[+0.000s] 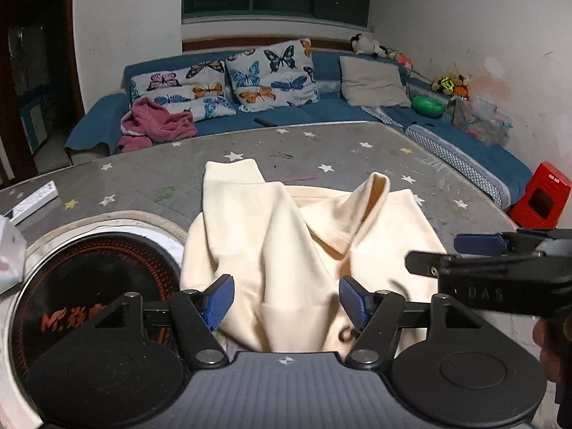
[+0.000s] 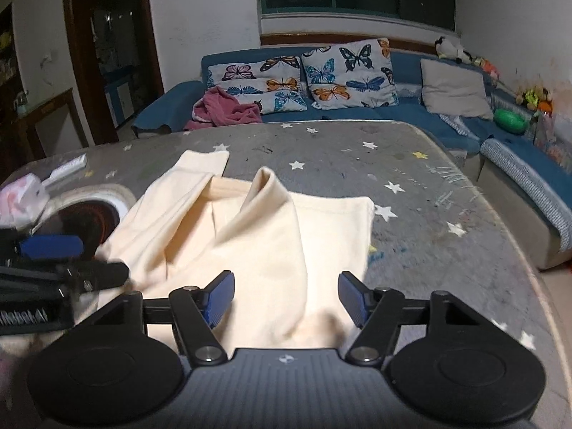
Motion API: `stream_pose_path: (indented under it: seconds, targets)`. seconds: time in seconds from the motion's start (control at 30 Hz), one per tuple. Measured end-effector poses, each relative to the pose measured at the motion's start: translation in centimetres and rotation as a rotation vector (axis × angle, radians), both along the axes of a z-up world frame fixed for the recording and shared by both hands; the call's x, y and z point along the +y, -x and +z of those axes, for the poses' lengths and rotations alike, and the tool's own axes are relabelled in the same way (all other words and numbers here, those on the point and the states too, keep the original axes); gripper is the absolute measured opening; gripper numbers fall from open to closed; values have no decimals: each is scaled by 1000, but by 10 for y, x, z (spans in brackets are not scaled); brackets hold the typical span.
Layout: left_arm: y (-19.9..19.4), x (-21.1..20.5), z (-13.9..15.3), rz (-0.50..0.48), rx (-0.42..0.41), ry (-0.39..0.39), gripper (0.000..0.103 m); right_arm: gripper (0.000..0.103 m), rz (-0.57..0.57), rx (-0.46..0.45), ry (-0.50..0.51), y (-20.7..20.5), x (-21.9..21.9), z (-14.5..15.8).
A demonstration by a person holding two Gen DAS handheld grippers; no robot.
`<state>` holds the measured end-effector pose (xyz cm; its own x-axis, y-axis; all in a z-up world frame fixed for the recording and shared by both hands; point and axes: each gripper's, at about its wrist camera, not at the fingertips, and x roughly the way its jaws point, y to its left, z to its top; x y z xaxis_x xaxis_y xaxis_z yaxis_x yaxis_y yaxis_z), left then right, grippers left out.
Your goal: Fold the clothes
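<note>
A: Where is the garment?

B: The cream garment (image 1: 286,236) lies on the grey table (image 1: 357,150) with the star print, partly folded, sleeves laid over the body. Its near left edge touches the round cooktop (image 1: 89,279) set in the table.

A: And the left gripper?

B: The left gripper (image 1: 286,302) is spread wide, blue pads (image 1: 218,300) well apart, nothing between them. It hangs over the near edge of the garment. I cannot tell whether the pads touch the cloth.

A: The right one?

B: The right gripper (image 2: 286,300) is just as wide open and holds nothing. It sits over the near right part of the garment (image 2: 257,243), right pad near the cloth's right edge.

A: Are the two close together?

B: Side by side. In the left wrist view the right gripper reaches in from the right edge, also with its fingers apart, and in the right wrist view the left gripper shows at the left edge, blurred.

A: Anything else on the table?

B: A white power strip (image 1: 32,202) at the far left. Behind the table a blue sofa (image 2: 411,114) carries butterfly cushions (image 2: 350,71), a pink garment (image 2: 225,111) and a green bowl (image 1: 427,105).
</note>
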<state>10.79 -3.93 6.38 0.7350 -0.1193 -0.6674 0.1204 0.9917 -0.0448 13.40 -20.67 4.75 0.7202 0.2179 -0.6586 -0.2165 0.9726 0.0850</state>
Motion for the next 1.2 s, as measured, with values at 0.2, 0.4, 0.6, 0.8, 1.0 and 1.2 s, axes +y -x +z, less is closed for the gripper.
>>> stream_pose_path:
  seconds: [0.2,0.4,0.6,0.8,1.0,1.2]
  targets:
    - [-25,3,-18,-14,58,2,12,65,2,26,-49,-31,6,-6]
    - [-22,13,-22,-15,48,8,3,57,5,55,-74,-59,12,-16]
    - [-22,17,-11,-7,31,19,11,18,12,79,-59,-72,15,-24]
    - [-33,9,-15,-6,24,19,40,10,0,37,-71,-59,0,-11]
    - [-34,5,-25,-41,30,11,8,10,-33,-23,-77,-39,-23,8]
    - [-32,4,-21,-41,5,22,21,10,-105,-66,-93,-10,-56,18]
